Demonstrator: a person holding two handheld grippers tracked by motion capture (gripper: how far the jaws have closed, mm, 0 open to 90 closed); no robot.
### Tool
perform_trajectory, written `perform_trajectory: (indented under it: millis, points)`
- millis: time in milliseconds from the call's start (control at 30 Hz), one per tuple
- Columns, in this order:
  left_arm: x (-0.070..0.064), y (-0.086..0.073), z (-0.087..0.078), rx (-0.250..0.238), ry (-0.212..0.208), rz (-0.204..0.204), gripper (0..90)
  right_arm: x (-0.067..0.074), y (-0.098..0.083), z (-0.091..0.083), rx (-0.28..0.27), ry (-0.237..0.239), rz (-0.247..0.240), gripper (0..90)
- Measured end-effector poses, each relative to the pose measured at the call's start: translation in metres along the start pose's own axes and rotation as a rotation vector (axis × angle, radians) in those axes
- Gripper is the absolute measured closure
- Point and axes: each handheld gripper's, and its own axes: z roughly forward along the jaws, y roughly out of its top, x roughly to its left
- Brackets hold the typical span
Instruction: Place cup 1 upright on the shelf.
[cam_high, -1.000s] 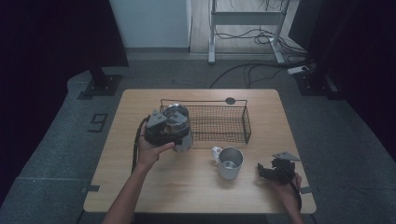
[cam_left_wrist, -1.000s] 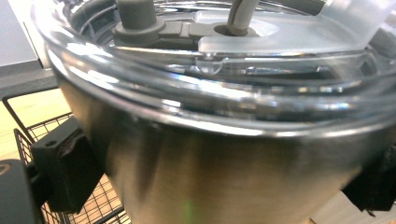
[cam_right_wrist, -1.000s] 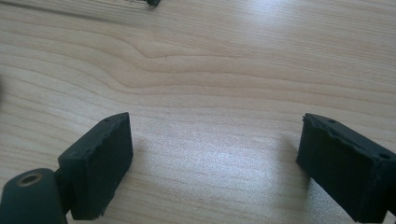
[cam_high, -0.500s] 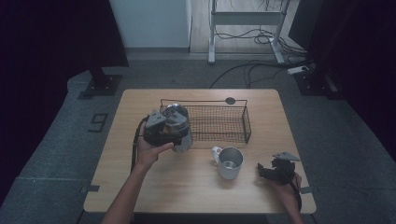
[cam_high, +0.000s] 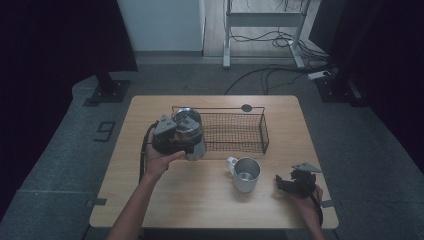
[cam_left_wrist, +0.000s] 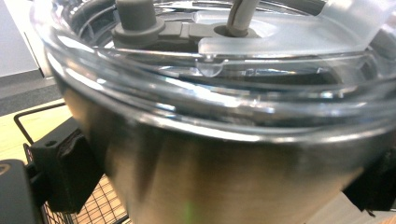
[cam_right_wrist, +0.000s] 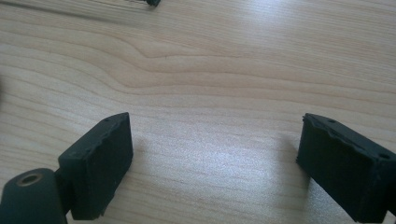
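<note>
The left tool is clamped on a steel tumbler with a clear lid. In the left gripper view its two black jaws press against the tumbler's shiny wall from either side, spread wide by its girth. In the high view the tumbler is held at the near left corner of the wire basket, over its edge; whether it touches the basket or the bench I cannot tell. The right tool rests low over bare bench wood at the near right, jaws well apart with nothing between them. A steel mug stands on the bench between the two tools, near the basket's front.
</note>
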Motion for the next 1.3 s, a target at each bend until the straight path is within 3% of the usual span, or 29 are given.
perform_trajectory:
  millis: [300, 733, 1300]
  points:
    - [0.003, 0.008, 0.001, -0.015, -0.027, -0.012, 4.4, 0.0, 0.0, 0.0, 0.002, 0.002, -0.001, 10.1]
    - [0.011, 0.015, 0.015, -0.004, -0.016, -0.015, 4.4, -0.001, 0.001, 0.0, 0.0, 0.003, -0.002, 10.8]
    - [0.022, 0.026, 0.021, -0.004, 0.003, -0.023, 4.4, -0.001, 0.0, 0.0, -0.002, 0.001, -0.003, 11.1]
